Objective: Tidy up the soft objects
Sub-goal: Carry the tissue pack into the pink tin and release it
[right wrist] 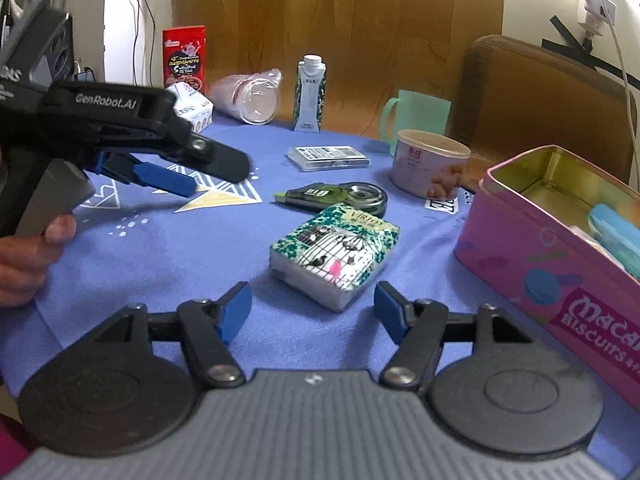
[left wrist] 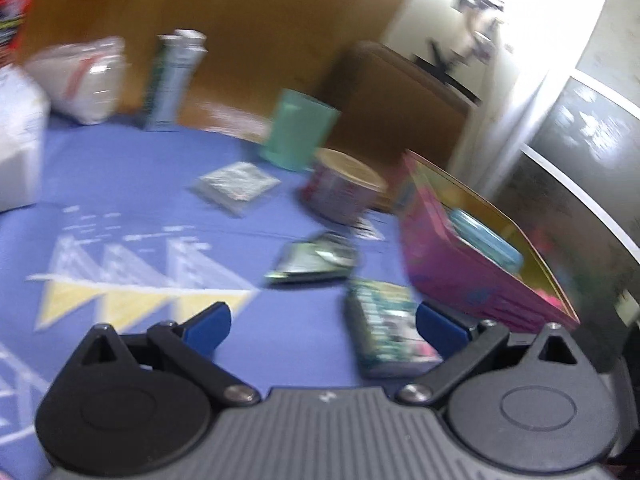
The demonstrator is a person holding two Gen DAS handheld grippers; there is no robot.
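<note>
Tongs poised over a tissue pack on a blue tablecloth.

The right gripper [right wrist: 313,312] stands wide and empty, the tissue pack [right wrist: 335,254] just beyond its tips; the left gripper [left wrist: 322,322], also wide and empty, hangs to the left with nothing between its jaws. A pink tin [right wrist: 560,240] sits open at right, already holding soft blue items. Best approach: straddle the pack across its narrow sides, squeeze gently, then lift clear of the tape dispenser [right wrist: 336,196] behind it.

- Left wrist view heavily motion-blurred throughout; blown-out white glare at upper right.
- Right wrist view sharp, evenly daylit, soft shadows on blue tablecloth [right wrist: 168,256].
- Fisheye bending at edges.
</note>
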